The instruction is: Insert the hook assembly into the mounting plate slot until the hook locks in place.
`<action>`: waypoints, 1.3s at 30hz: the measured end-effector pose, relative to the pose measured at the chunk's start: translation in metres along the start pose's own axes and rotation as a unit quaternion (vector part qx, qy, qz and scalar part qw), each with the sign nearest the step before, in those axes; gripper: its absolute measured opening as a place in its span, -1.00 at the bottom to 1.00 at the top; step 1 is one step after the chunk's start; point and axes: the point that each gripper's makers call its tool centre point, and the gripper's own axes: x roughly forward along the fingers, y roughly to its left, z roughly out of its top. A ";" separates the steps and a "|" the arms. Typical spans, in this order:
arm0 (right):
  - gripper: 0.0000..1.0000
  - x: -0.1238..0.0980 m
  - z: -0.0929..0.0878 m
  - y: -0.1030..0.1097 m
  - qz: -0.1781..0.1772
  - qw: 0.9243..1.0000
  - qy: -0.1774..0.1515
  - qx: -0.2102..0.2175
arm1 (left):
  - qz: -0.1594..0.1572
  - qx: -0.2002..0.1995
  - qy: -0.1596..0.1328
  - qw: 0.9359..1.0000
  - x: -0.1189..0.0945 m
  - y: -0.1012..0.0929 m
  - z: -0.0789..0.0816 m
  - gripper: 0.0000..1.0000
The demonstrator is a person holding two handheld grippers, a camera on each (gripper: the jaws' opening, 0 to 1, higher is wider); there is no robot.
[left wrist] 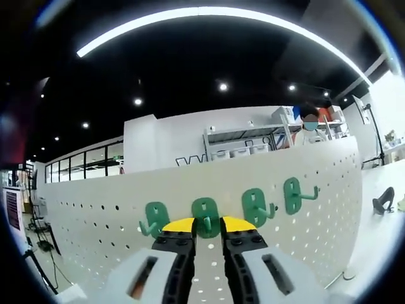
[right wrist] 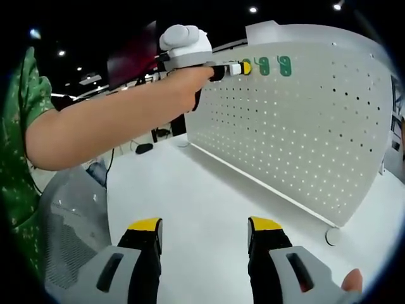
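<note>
A white pegboard mounting plate (left wrist: 285, 247) stands upright on a white table. Several green hook assemblies hang in a row along its upper part. In the left gripper view, my left gripper (left wrist: 209, 227) is up against the board, and its yellow-tipped jaws are closed narrowly around one green hook (left wrist: 205, 212). Other hooks sit left (left wrist: 154, 217) and right (left wrist: 256, 206) of it. In the right gripper view, the left gripper (right wrist: 239, 68) touches the board (right wrist: 304, 126) beside two green hooks (right wrist: 262, 65). My right gripper (right wrist: 205, 228) hangs open over the table with nothing between its fingers.
A person's bare arm (right wrist: 107, 120) with a green sleeve reaches across the right gripper view. A grey mesh chair (right wrist: 66, 234) stands at the left. The board rests on a round foot (right wrist: 331, 236). A black object (left wrist: 383, 201) lies on the table beyond the board's right end.
</note>
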 end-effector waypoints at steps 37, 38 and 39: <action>0.11 -0.011 0.017 0.029 -0.021 1.000 -0.018 -0.007 | -0.064 -0.045 0.037 0.996 -0.037 -0.012 -0.009 -0.18; 0.11 -0.012 0.017 0.031 -0.022 1.000 -0.018 -0.007 | -0.066 -0.044 0.037 0.996 -0.039 -0.013 -0.009 -0.18; 0.11 -0.012 0.018 0.032 -0.023 1.000 -0.019 -0.007 | -0.068 -0.041 0.037 0.996 -0.041 -0.014 -0.008 -0.19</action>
